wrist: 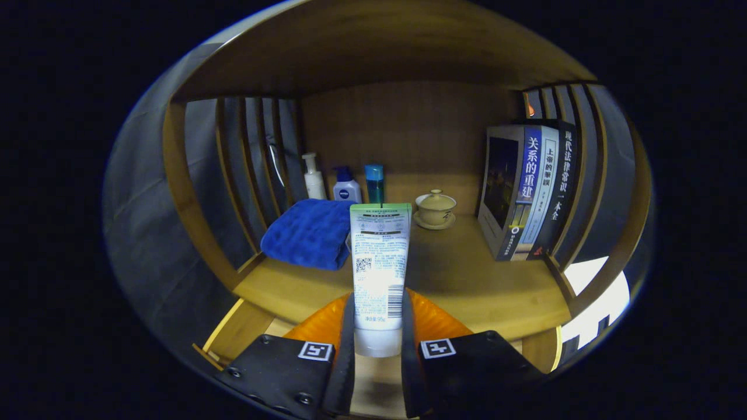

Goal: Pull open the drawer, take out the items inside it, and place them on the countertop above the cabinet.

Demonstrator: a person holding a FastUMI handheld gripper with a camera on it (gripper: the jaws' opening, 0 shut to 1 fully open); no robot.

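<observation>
A: With both fingers pressing its lower body, what does the hand-held gripper (378, 356) hold?

B: A white tube (379, 274) with a green crimped end. It stands upright, cap down, clamped between the two black fingers (344, 350). Each finger carries a square black-and-white marker.

A: Where is the tube relative to the cabinet?

B: It is held at the front edge of the wooden tabletop (467, 280), under a wooden shelf board. Whether its cap touches any surface cannot be told.

A: What lies behind the fingers?

B: An orange ribbed object (432, 321) shows on both sides of the tube, just behind the fingers. Its nature cannot be determined.

A: List the items on the tabletop.

B: From the tube:
- 10 o'clock, close by: folded blue towel (309, 233).
- 11 o'clock, at the back wall: white pump bottle (314, 178), white bottle with blue cap (346, 185), blue bottle (374, 184).
- 1 o'clock: lidded cup on a saucer (435, 209).
- 2 o'clock: upright books (528, 189) against the slatted side.
</observation>
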